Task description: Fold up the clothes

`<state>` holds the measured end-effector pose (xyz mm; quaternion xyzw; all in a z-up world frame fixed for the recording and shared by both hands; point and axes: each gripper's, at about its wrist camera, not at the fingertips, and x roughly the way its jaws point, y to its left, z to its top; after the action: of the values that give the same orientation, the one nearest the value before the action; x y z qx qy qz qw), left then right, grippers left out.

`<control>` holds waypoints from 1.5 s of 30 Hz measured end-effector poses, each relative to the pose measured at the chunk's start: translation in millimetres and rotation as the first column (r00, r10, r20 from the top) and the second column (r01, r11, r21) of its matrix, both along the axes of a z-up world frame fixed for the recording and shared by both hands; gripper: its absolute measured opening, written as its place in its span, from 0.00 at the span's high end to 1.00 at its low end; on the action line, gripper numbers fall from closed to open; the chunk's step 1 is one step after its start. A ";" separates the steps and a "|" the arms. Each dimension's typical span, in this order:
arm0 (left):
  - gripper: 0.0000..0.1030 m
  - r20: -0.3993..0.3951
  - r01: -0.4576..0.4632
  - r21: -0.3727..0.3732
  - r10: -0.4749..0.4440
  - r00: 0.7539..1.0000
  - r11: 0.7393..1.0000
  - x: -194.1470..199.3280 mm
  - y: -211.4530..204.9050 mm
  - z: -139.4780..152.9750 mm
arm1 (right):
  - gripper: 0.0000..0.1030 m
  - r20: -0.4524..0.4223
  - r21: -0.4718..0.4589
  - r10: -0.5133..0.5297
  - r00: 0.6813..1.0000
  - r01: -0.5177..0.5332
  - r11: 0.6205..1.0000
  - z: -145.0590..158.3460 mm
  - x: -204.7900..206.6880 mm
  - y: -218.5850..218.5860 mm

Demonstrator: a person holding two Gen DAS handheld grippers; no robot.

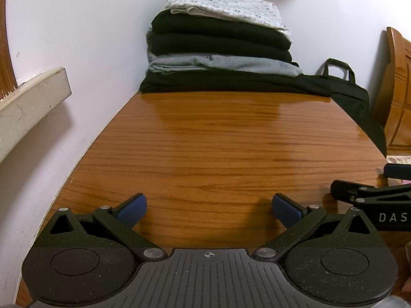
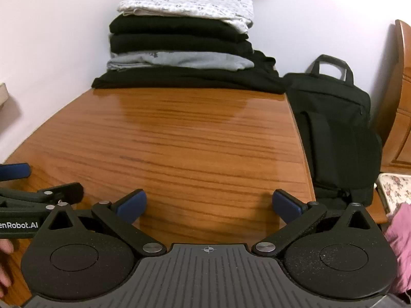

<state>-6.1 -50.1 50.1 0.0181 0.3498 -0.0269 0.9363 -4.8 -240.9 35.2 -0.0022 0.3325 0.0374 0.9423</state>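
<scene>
Grippers, left [image 1: 209, 209] and right [image 2: 209, 206], gape empty before stacked clothes [image 2: 182, 38], black bag [image 2: 331, 128] beside.

Folded clothes stack [image 2: 179, 38] at wooden table's [image 2: 195, 138] far end, backpack [image 2: 334, 133] beside.

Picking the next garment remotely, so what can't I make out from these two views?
- Pink cloth: right wrist view, cut off by the right edge; garment type unknown.
- Bottom black garment: largely hidden under the folded stack.
- Black bag: base hidden behind the table edge.
- Right tongs: cut by left view's edge.
</scene>
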 end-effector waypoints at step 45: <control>0.00 0.000 -0.006 0.000 0.006 1.000 1.000 0.1 0.4 -0.7 | 0.00 0.000 0.003 0.012 1.000 -0.012 1.000 0.1 -6.9 0.8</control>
<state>-6.0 -49.7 49.5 0.0172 0.3498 -0.0238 0.9364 -11.7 -240.1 35.4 -0.0025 0.3323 0.0435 0.9422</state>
